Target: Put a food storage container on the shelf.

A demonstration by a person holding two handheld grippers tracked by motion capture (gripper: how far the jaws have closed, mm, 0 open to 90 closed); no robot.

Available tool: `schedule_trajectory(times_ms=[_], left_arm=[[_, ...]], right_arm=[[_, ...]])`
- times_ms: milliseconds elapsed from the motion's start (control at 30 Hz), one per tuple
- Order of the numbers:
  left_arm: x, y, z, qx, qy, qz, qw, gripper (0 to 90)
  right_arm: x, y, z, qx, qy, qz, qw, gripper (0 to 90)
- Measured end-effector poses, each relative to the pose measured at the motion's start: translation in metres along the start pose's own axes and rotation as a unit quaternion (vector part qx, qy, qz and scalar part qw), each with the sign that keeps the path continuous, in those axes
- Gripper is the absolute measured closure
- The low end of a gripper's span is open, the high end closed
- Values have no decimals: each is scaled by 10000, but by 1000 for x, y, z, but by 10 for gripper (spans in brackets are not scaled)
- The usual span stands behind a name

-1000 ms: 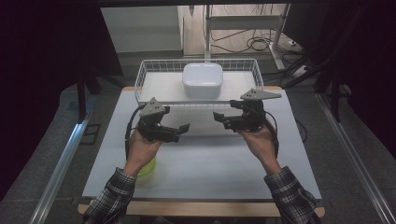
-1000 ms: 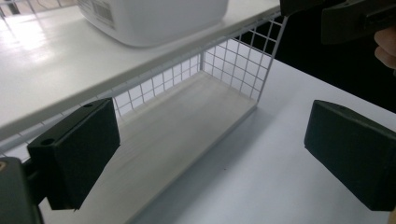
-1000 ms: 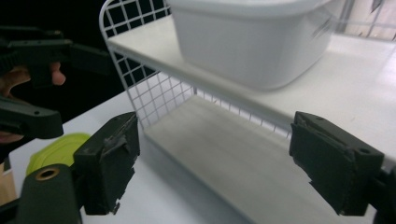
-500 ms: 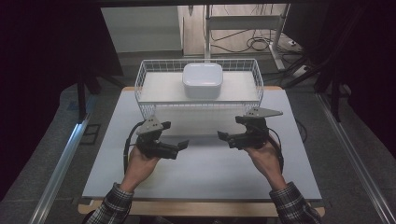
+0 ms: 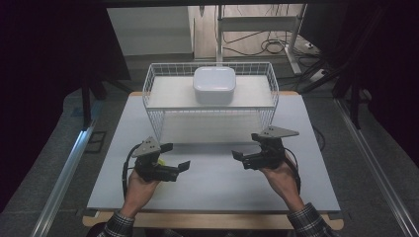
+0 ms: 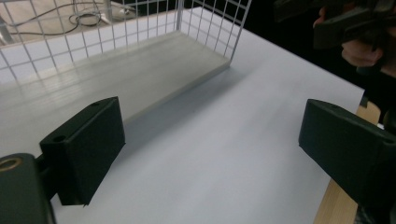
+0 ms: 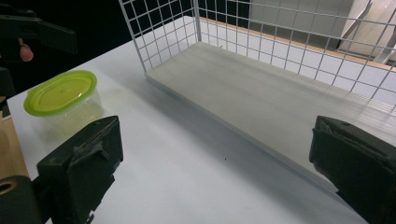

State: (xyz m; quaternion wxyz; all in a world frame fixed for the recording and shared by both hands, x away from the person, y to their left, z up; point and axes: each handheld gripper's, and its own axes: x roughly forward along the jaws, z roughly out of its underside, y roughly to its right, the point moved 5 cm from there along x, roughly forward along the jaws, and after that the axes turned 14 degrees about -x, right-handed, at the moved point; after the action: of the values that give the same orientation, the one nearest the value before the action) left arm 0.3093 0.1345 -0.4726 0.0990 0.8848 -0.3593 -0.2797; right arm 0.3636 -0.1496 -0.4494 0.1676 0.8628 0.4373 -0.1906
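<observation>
My left gripper (image 5: 175,157) hovers low over the white table top (image 5: 212,187) at the front left, open, with nothing between its jaws (image 6: 210,126). My right gripper (image 5: 246,146) is at the front right, also open and empty (image 7: 217,140); its jaws have just been opening. Both point inward towards each other and at the white wire basket (image 5: 210,116). A clear tub with a lime-green lid (image 7: 60,93) stands on the table by the left hand. A white lidded box (image 5: 214,85) sits at the basket's far part.
The wire basket has a pale board floor (image 7: 261,93) and spans the middle back of the table. The table's wooden front edge (image 5: 207,220) lies just behind the hands. Dark floor, metal rails and cables surround the table.
Both hands have sunk and drawn back towards the table's front edge. In the high view the green tub, seen earlier under the left forearm, is now covered by the left hand.
</observation>
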Motion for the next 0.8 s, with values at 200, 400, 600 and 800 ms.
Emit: schedule_trajectory(times_ms=[200, 400, 600, 800], left_arm=[[-1, -9, 15, 121, -221, -511, 9984, 69], [-5, -17, 34, 9, -283, -627, 9976, 74], [-13, -24, 46, -76, -141, -717, 9973, 76], [-16, -26, 58, 47, -177, -765, 9969, 75]], right_arm=[[-1, -9, 13, -174, -90, 21, 9998, 35], [-6, -12, 32, -199, -265, -6, 9994, 37], [-12, -13, 52, -47, -365, -3, 9993, 43], [-13, -19, 65, -53, -496, -21, 9988, 45]])
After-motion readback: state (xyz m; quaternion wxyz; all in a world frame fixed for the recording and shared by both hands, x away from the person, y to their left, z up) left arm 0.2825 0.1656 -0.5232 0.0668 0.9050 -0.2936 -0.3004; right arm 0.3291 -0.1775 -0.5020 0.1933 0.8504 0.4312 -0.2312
